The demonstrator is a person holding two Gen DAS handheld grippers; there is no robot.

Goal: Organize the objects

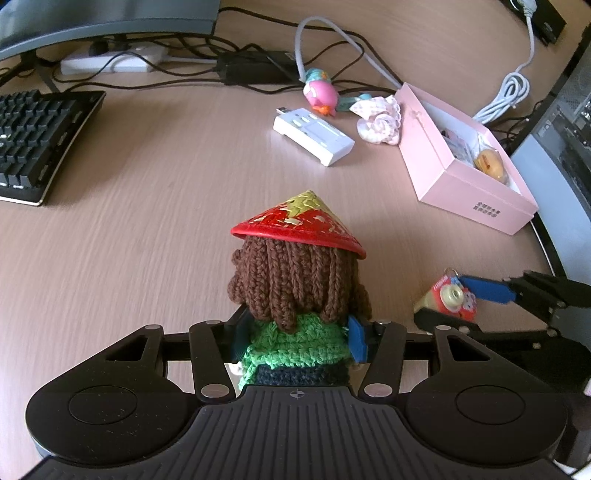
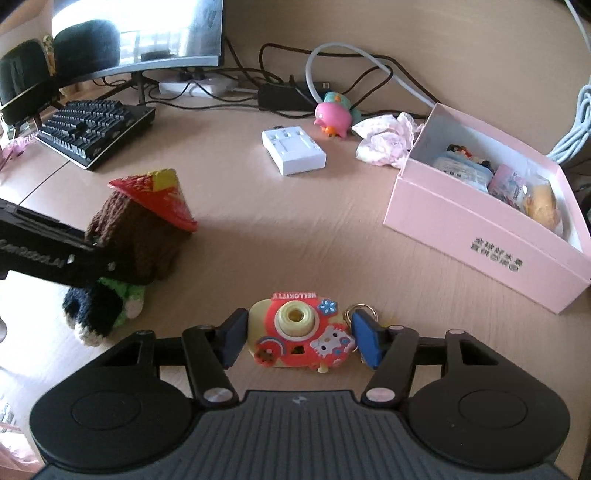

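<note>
- A black keyboard (image 2: 94,127) with ridged keys lies at the far left of the desk (image 1: 147,229), under a curved monitor (image 2: 136,33); bare wood-grain top stretches between it and the toys.
- The left gripper (image 1: 295,332) has its blue pads pressed into both sides of a crochet doll (image 1: 299,291): chunky brown yarn hair, green knitted body, dark navy base, and a glossy woven cone hat (image 1: 301,221) in red and yellow. In the right wrist view the doll (image 2: 136,229) leans, feet towards the camera.
- The right gripper (image 2: 299,338) is closed part-way around a toy camera (image 2: 299,332): rubbery red front, pale yellow lens ring, a cat-face figure and a metal key ring. Both blue pads meet its sides.
- Further back sit a flat white plastic adapter (image 2: 293,151), a smooth pink bird toy (image 2: 332,116) and crumpled pale fabric (image 2: 386,144), close together among cables.
- At right, an open pink cardboard box (image 2: 461,236), straight-walled and sharp-cornered, holds small packets and a yellow toy; open desk separates it from both grippers.
</note>
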